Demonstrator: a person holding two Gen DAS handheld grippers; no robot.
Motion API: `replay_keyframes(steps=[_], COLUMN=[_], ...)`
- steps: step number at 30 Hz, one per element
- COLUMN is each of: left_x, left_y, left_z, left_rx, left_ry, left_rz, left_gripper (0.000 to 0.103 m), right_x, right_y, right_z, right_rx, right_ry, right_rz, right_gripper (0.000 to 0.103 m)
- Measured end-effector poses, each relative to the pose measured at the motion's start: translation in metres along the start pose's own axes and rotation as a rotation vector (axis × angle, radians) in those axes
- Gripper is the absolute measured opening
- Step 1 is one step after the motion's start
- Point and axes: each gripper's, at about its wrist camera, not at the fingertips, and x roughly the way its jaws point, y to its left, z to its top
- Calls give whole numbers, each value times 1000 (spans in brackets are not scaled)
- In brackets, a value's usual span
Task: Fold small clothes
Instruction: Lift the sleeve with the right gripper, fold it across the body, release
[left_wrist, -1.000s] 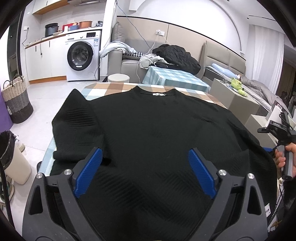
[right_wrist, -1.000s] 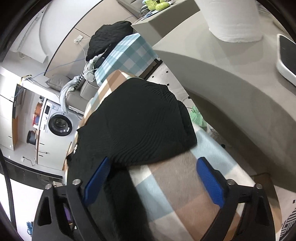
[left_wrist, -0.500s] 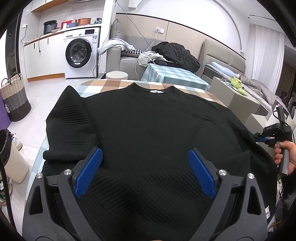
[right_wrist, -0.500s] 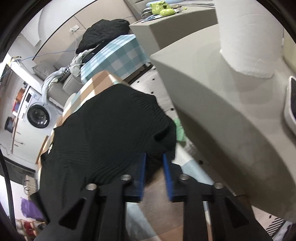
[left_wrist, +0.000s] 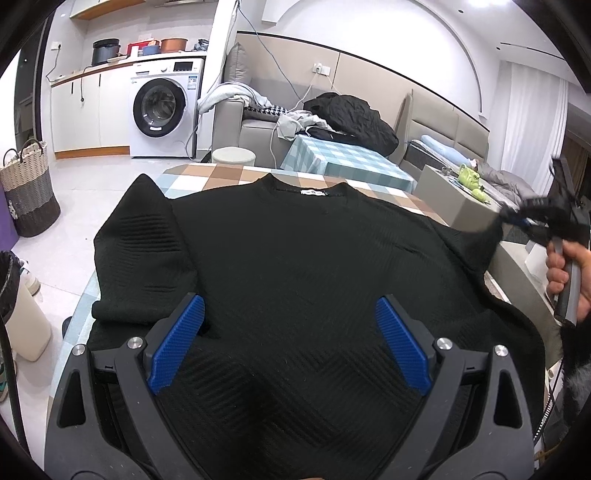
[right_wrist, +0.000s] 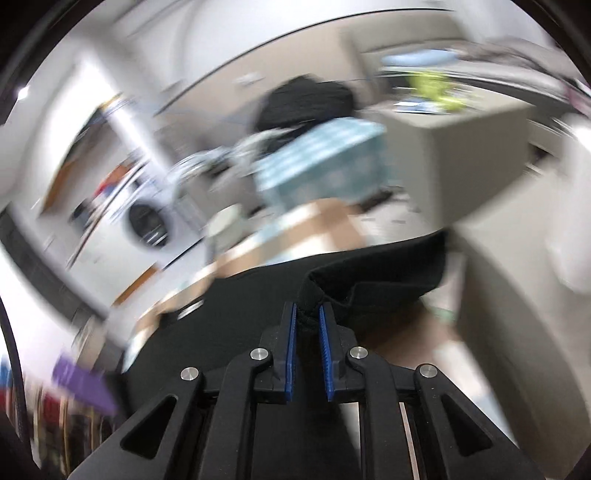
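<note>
A black knit sweater (left_wrist: 303, 266) lies flat on a checked table (left_wrist: 221, 175), collar at the far side, its left sleeve (left_wrist: 140, 254) folded down along the left edge. My left gripper (left_wrist: 290, 314) is open and empty, hovering over the sweater's lower body. My right gripper (right_wrist: 307, 312) is shut on the sweater's right sleeve (right_wrist: 384, 273) and holds it lifted off the table. It also shows in the left wrist view (left_wrist: 517, 220) at the right, held by a hand. The right wrist view is motion-blurred.
A grey cabinet (left_wrist: 458, 195) stands close to the table's right side. A woven basket (left_wrist: 29, 192) and a white bin (left_wrist: 22, 317) stand on the floor at the left. A sofa with clothes (left_wrist: 332, 114) and a washing machine (left_wrist: 162, 110) are behind.
My right gripper closed on the sweater's right sleeve and lifted it up and away from the table. My left gripper stayed open above the sweater's lower body.
</note>
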Motion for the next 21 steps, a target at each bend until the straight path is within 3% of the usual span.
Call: replay_keyframes(steps=[6,11,13,14,21], left_x=[-6,-6,-4,-3,4], left_y=[6,12,13,12,8], left_z=[-1,-2,-2,-2,-1], left_rx=[-13,-20,-24,-26,-15], left_ry=[-10,-7,-4,-1,11], left_rz=[23,36,35,33,24], left_gripper=[93,93,93,93,93], right_x=[33,54,52,50,53], right_y=[88,100,87,78,7], right_z=[-46,-89,-95,-94,-61], right_rx=[-232,-397,-386,-361,-24], right_ry=[199,411,421,413,333], right_rz=[199,199,175,153,18], right_gripper=[12,18,41,45,50])
